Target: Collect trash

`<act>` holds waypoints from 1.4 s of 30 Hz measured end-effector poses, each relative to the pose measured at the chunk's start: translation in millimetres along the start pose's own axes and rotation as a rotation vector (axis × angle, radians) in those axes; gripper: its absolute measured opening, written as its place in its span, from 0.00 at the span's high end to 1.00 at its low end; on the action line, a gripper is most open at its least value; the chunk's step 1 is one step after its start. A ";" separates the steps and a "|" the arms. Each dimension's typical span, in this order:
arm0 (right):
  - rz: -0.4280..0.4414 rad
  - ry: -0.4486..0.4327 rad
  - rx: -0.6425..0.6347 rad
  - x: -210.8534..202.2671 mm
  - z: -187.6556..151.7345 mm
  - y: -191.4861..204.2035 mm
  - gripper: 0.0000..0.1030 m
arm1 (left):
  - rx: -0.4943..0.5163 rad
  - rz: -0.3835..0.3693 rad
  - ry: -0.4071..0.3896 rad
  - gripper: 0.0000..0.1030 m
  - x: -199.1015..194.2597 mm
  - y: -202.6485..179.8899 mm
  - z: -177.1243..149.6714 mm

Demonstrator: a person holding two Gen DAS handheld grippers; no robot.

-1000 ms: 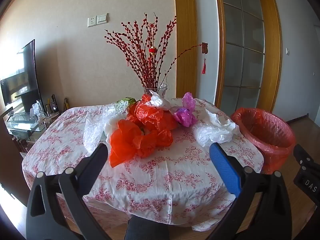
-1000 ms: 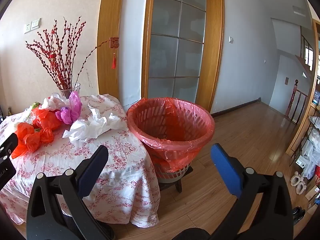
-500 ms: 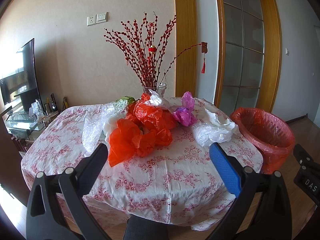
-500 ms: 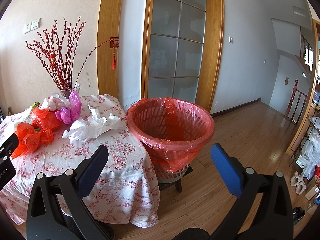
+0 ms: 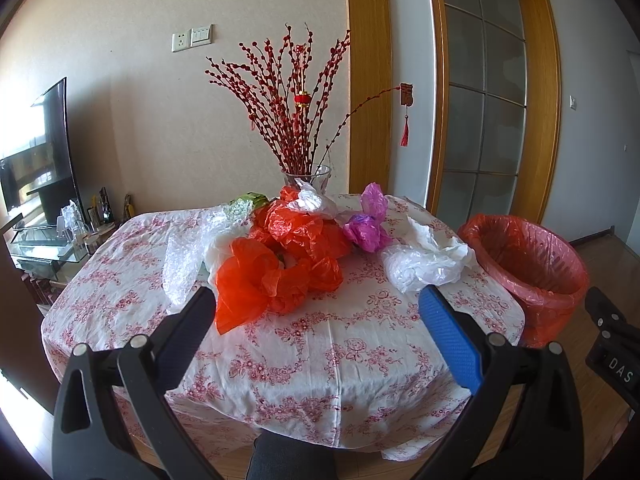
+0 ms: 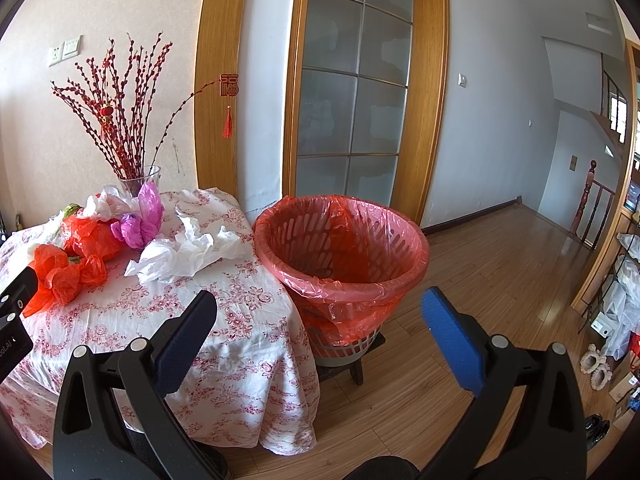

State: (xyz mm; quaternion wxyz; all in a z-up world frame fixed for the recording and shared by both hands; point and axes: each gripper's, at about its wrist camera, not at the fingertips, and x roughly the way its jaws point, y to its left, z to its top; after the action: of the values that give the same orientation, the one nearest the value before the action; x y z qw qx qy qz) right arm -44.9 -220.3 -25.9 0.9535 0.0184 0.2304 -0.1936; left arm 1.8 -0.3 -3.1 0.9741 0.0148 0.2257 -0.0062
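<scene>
Crumpled plastic bags (image 5: 280,256) lie heaped mid-surface (image 5: 320,352), half hiding the vase (image 5: 306,178) at its far edge. The left tool (image 5: 316,320) hangs spread and empty before its near edge. The right tool (image 6: 320,320) gapes empty facing the lined bin (image 6: 340,248), whose base the cloth partly hides.

The vase (image 5: 307,179) base is hidden behind the orange bags (image 5: 288,256), and a green thing (image 5: 245,203) peeks out left of them, can't tell what it is.
</scene>
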 end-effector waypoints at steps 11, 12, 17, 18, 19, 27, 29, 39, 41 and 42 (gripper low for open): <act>-0.001 0.000 0.000 0.3 -0.1 0.1 0.02 | 0.002 -0.004 0.002 0.04 -2.0 -6.2 -1.4; 0.000 0.001 0.002 0.3 -0.2 -0.1 0.02 | 0.002 -0.005 0.003 0.04 -1.5 -5.9 -1.4; 0.002 0.001 0.003 0.2 -0.5 -0.8 0.02 | 0.000 -0.005 0.005 0.04 -1.1 -4.9 -1.5; 0.002 0.002 0.003 0.4 -0.5 -0.7 0.02 | 0.000 -0.005 0.004 0.04 -1.1 -4.9 -1.5; 0.002 0.002 0.003 0.3 -0.6 -0.8 0.02 | 0.000 -0.005 0.005 0.04 -1.0 -4.9 -1.7; 0.001 0.002 0.004 0.7 -1.4 -1.0 0.02 | -0.001 -0.003 0.007 0.04 0.0 -2.5 -1.8; 0.001 0.003 0.004 0.6 -1.7 -1.0 0.02 | -0.001 -0.004 0.007 0.04 0.0 -2.5 -1.8; 0.004 0.004 0.004 1.1 -1.8 -2.1 0.02 | -0.002 0.000 0.013 0.04 1.1 -0.7 -3.4; 0.004 0.003 0.005 0.4 -2.5 -2.6 0.02 | -0.003 -0.001 0.015 0.04 1.2 0.2 -4.0; 0.003 0.004 0.005 0.3 -2.8 -2.9 0.02 | -0.003 -0.001 0.016 0.04 1.1 0.1 -4.0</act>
State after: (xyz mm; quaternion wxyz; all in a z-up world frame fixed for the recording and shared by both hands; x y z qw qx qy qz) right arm -47.0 -222.8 -28.3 0.9533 0.0216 0.2316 -0.1925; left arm 1.0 -0.1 -7.1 0.9723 0.0131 0.2334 -0.0061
